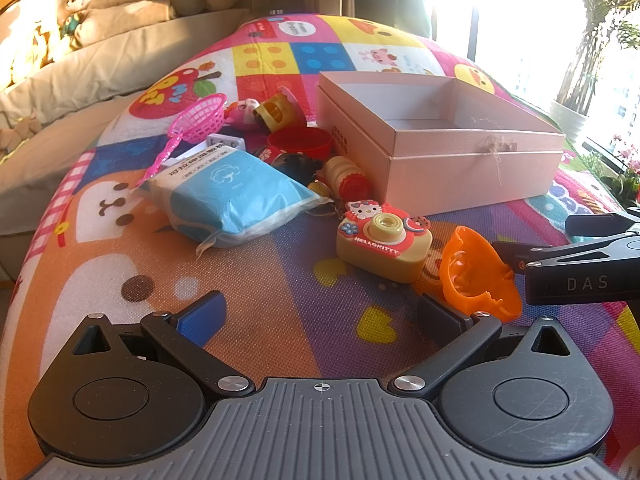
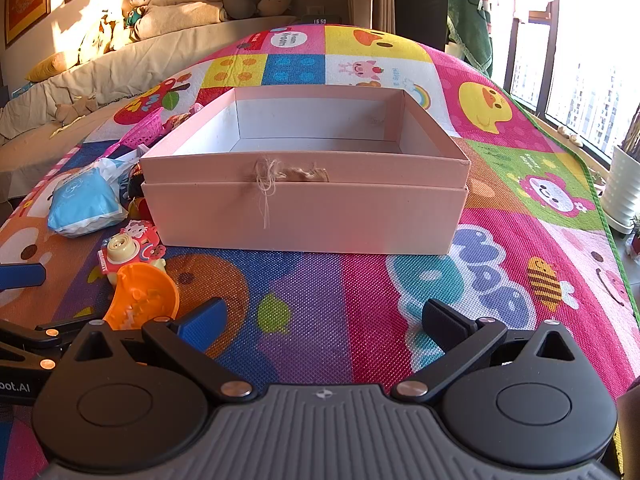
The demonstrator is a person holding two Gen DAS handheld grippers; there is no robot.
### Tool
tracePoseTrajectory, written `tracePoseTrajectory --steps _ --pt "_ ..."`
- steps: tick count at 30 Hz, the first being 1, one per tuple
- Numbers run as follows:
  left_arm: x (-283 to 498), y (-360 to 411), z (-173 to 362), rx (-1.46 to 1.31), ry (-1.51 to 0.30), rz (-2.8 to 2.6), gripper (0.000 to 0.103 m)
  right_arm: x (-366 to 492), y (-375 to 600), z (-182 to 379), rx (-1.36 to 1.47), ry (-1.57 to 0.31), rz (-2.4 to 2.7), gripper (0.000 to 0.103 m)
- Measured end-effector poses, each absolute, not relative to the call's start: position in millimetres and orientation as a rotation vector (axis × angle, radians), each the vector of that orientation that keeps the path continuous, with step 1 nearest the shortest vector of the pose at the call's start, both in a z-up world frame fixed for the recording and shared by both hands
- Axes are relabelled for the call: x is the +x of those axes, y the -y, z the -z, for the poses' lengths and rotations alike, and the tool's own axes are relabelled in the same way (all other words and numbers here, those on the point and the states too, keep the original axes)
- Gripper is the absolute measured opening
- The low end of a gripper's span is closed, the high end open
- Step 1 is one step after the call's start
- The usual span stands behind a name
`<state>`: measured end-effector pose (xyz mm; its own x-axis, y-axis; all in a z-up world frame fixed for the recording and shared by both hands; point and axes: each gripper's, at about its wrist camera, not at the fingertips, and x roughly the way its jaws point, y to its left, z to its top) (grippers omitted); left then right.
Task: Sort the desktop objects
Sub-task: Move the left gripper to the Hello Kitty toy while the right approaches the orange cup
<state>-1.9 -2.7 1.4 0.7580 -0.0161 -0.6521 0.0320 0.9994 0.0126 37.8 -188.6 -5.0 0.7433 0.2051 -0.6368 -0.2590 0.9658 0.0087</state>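
**Both grippers spread wide over the play mat**

Your left gripper (image 1: 320, 312) and right gripper (image 2: 320, 320) both stand spread wide, holding nothing, above the colourful play mat (image 2: 320, 300). The open pink box (image 2: 304, 200) sits straight ahead of your right gripper. Left of it the toys lie clustered: an orange funnel-shaped toy (image 1: 476, 272) nearest, a Hello Kitty toy camera (image 1: 384, 240) just beyond, a blue tissue pack (image 1: 232, 196), and a pink net scoop (image 1: 192, 128) farther off.
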Motion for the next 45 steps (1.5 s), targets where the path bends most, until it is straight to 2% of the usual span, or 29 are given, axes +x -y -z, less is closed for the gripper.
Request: tracePoseTrajectory --steps 35,45 --pt "-1 2 -2 0.026 -0.712 0.032 0.103 37 188 3 -0.078 -0.690 -0.257 0.103" --pt "0 1 -2 0.034 -0.735 0.035 0.103 10 196 -3 -0.103 -0.759 -0.280 0.103"
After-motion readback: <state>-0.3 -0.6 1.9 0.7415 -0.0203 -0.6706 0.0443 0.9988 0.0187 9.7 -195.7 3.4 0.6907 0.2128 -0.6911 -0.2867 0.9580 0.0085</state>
